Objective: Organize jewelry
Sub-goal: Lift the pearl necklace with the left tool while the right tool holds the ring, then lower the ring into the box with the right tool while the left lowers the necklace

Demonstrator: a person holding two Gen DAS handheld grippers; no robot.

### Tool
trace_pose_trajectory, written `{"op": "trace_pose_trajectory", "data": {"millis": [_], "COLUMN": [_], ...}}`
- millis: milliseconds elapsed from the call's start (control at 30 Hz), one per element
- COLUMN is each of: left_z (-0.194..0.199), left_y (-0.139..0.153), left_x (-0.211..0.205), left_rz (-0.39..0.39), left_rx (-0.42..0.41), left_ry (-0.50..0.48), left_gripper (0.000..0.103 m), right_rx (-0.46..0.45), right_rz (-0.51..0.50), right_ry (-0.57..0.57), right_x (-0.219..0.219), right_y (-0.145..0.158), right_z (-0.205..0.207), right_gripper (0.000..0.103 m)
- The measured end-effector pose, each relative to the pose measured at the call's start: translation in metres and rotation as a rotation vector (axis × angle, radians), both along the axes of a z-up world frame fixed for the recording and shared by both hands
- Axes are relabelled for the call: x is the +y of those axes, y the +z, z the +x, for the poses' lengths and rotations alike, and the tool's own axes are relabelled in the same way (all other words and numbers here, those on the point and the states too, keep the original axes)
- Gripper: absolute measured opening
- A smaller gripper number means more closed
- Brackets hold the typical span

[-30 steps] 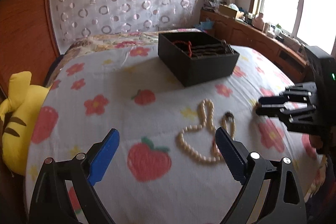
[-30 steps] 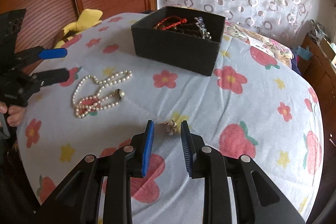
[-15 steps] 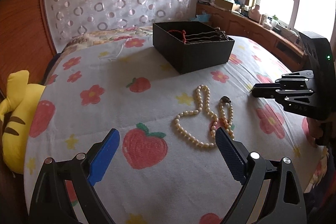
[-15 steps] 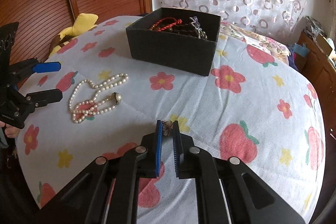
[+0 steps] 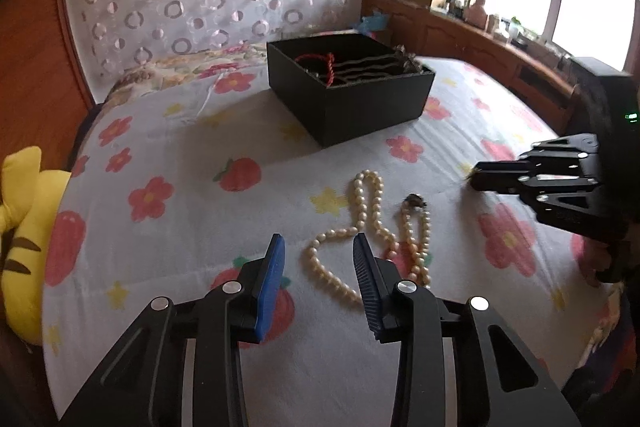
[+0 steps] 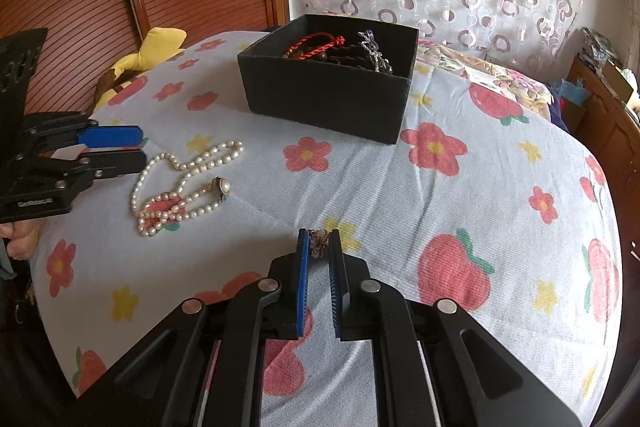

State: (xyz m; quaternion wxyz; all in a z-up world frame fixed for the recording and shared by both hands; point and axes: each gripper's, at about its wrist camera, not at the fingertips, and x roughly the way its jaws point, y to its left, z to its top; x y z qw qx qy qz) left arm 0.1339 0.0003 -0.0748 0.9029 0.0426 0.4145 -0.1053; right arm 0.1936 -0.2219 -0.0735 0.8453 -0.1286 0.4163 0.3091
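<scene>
Near the bed's front edge, right gripper [image 6: 319, 245] is pinched on a small brooch-like trinket [image 6: 319, 242]: light, stiff, easily dropped; hold its body. To its left, left gripper [image 5: 319, 253] is partly open and empty, straddling the pearl necklace [image 5: 362, 227] lying on the bedspread [image 6: 460, 211]. Limp, slippery strand; grab bunched beads. Farther back: black box [image 6: 324, 99], already holding jewelry.
</scene>
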Motion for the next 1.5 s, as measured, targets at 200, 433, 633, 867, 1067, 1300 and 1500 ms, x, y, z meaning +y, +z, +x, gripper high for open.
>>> {"op": "trace_pose_trajectory", "data": {"millis": [200,433,633,867,1067,1300,1500], "left_z": [0.01,0.008,-0.009,-0.031,-0.036,-0.029,-0.026], "left_y": [-0.009,-0.006,0.01,0.058,0.089,0.125,0.161], "left_x": [-0.002,-0.005,-0.012,-0.015,-0.02,-0.02,-0.024], "left_rz": [0.037,0.005,-0.006,-0.062,-0.067,-0.076,-0.065], "left_rx": [0.037,0.052,-0.017,-0.145,-0.229,-0.305,-0.383], "left_ry": [-0.005,-0.056,-0.078,-0.074,-0.068,-0.047,-0.052], "left_gripper": [0.033,0.004,0.004,0.004,0.004,0.004,0.004], "right_rx": [-0.003,-0.003,-0.003,-0.002,-0.003,-0.034,-0.093], "right_rz": [-0.003,-0.004,-0.004,-0.003,-0.005,0.01,0.067], "right_ry": [0.0,0.001,0.0,0.0,0.0,0.009,0.03], "right_x": [0.0,0.0,0.0,0.0,0.001,0.002,0.001], "right_y": [0.0,0.0,0.0,0.0,0.0,0.006,0.042], "right_z": [0.0,0.001,0.001,0.0,0.0,-0.003,-0.01], "right_gripper": [0.011,0.011,0.011,0.011,0.011,0.011,0.011]}}
